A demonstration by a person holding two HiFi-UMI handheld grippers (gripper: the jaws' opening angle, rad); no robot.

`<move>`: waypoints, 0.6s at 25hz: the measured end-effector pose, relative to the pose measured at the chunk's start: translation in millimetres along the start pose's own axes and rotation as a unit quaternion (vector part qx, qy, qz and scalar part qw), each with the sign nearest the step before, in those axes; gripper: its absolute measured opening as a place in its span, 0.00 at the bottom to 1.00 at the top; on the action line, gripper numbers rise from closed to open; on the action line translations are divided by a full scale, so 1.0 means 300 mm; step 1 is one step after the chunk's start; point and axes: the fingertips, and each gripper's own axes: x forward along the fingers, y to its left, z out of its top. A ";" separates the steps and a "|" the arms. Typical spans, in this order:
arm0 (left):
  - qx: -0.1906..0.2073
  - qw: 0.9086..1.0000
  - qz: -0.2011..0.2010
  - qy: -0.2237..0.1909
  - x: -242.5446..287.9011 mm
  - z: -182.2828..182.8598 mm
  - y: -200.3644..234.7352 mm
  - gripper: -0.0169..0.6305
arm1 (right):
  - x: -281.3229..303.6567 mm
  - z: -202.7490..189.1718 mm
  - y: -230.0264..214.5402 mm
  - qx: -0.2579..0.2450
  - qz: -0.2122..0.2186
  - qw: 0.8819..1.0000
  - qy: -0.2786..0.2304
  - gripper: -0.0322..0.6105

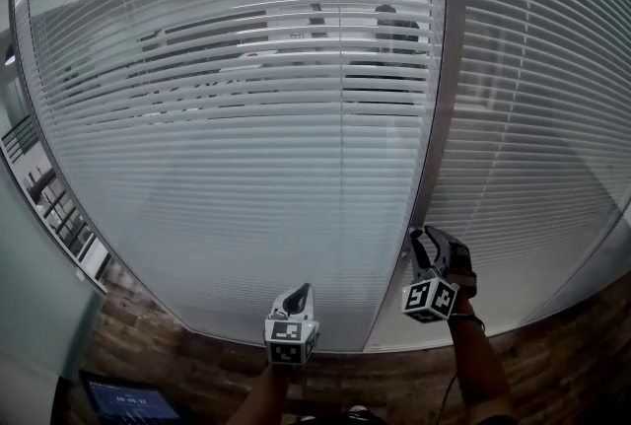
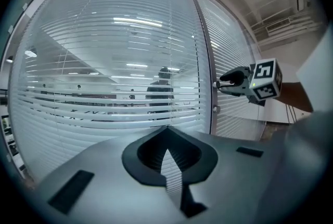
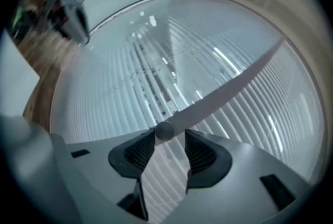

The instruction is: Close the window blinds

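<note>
The biggest thing here is the window blinds (image 1: 237, 117), filling the pane straight ahead of both hand-held grippers. The slats aren't shut yet. In the upper part they're tilted enough that people on the far side show through the gaps. The second pane (image 1: 532, 117), off to the outer side of the right hand-held gripper, looks more closed. A pale frame post (image 1: 449, 68) runs between the two panes.

The right hand-held gripper (image 1: 426, 238) is up against that post, and its jaws stand wide. The small round knob (image 3: 164, 130) sits between the jaw tips, hugging one of them rather than centred. The pads don't look clamped on it, so nothing's held. That knob is probably what tilts the slats.

The left hand-held gripper (image 1: 299, 295) hangs lower, in front of the main pane. Its jaws are pressed together with nothing in them, and it's well apart from the knob.

What could go wrong:
- **Grip:** the knob is tiny, smooth and off-centre. If the jaws close like this it could squirt out sideways, or get pinched by just the tips.
- **Roll:** a weak pinch would likely slip as the wrist rolls, and the slats would barely move.
- **Direction:** rolling the wrong way would tilt the slats open further.
- **Pushing in:** shoving forward while turning could knock the jaw tips into the glass or post.
</note>
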 end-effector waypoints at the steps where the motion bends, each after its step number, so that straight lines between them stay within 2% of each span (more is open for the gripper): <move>1: -0.001 1.000 0.000 0.000 0.003 0.000 -0.002 0.02 | -0.007 0.009 -0.011 0.074 0.003 0.997 -0.008 0.31; 3: -0.007 1.000 -0.001 -0.003 0.014 -0.004 -0.019 0.02 | -0.015 0.015 -0.024 0.215 0.009 0.976 -0.025 0.32; 5: -0.006 1.000 -0.007 -0.002 0.027 -0.019 -0.035 0.01 | -0.011 0.002 -0.017 0.335 0.014 0.941 -0.037 0.33; 7: 0.000 1.000 -0.014 0.000 0.037 -0.026 -0.045 0.02 | 0.001 -0.016 -0.002 0.420 0.014 0.907 -0.037 0.33; 9: 0.001 1.000 -0.018 -0.003 0.041 -0.019 -0.056 0.01 | 0.012 -0.030 0.000 0.464 0.000 0.885 -0.032 0.32; 12: 0.004 1.000 -0.019 -0.004 0.047 -0.005 -0.061 0.01 | 0.028 -0.029 -0.020 0.498 -0.019 0.866 -0.030 0.31; 13: 0.005 1.000 -0.019 -0.005 0.047 -0.002 -0.062 0.02 | 0.032 -0.029 -0.025 0.508 -0.022 0.861 -0.030 0.26; 15: 0.005 1.000 -0.020 -0.006 0.048 0.001 -0.065 0.02 | 0.025 -0.031 -0.029 0.520 -0.027 0.854 -0.021 0.25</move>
